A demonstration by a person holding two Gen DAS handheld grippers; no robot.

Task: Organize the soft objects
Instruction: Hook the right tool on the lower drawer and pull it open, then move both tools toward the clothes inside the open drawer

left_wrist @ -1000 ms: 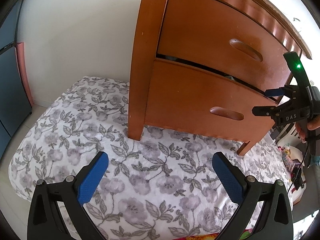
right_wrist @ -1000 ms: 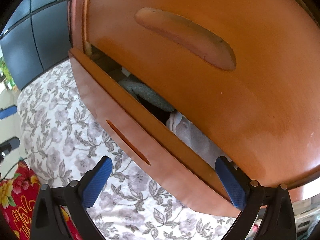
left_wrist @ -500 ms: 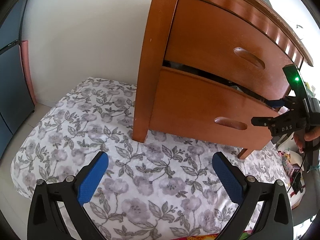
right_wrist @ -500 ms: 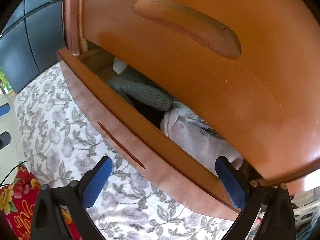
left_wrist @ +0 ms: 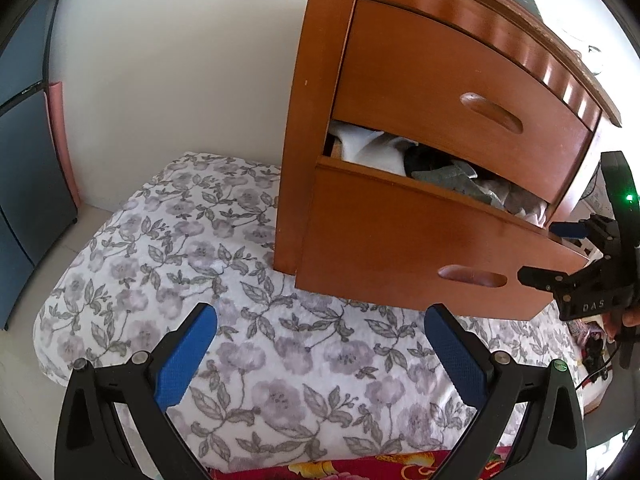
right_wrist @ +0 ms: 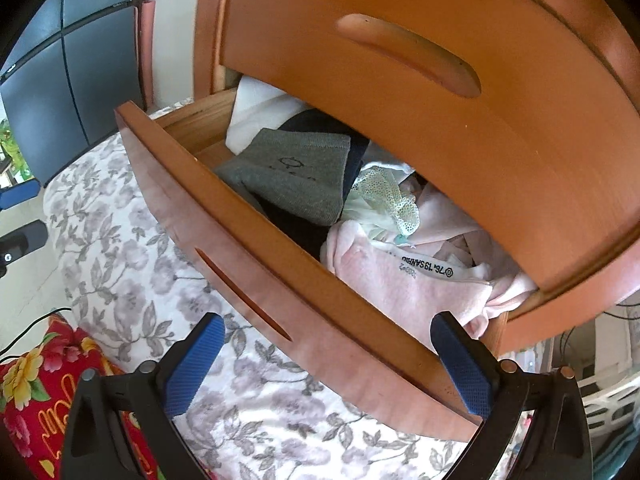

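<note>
A wooden nightstand stands on a floral sheet. Its lower drawer (left_wrist: pixel 400 248) (right_wrist: pixel 248 256) is pulled out. Inside lie a folded grey garment (right_wrist: pixel 296 176) (left_wrist: pixel 452 180), a white cloth (right_wrist: pixel 260 108) (left_wrist: pixel 372 148), a cream lace piece (right_wrist: pixel 384 196) and a pink fleece garment (right_wrist: pixel 400 280). My right gripper (right_wrist: pixel 326 364) (left_wrist: pixel 538 251) is open at the drawer's right end, with the front panel's edge between its fingers. My left gripper (left_wrist: pixel 320 354) hangs open over the sheet in front of the nightstand, holding nothing. The upper drawer (left_wrist: pixel 440 80) is shut.
The floral sheet (left_wrist: pixel 160 240) spreads to the left of the nightstand. A red flowered cloth (right_wrist: pixel 36 392) lies at the near edge. A dark blue cabinet (left_wrist: pixel 24 160) stands on the left beside a white wall. A white basket (right_wrist: pixel 608 400) sits to the right.
The lower drawer has slid out from a narrow gap to well open, baring the clothes. My right gripper came back with its end. The left gripper pulled back slightly.
</note>
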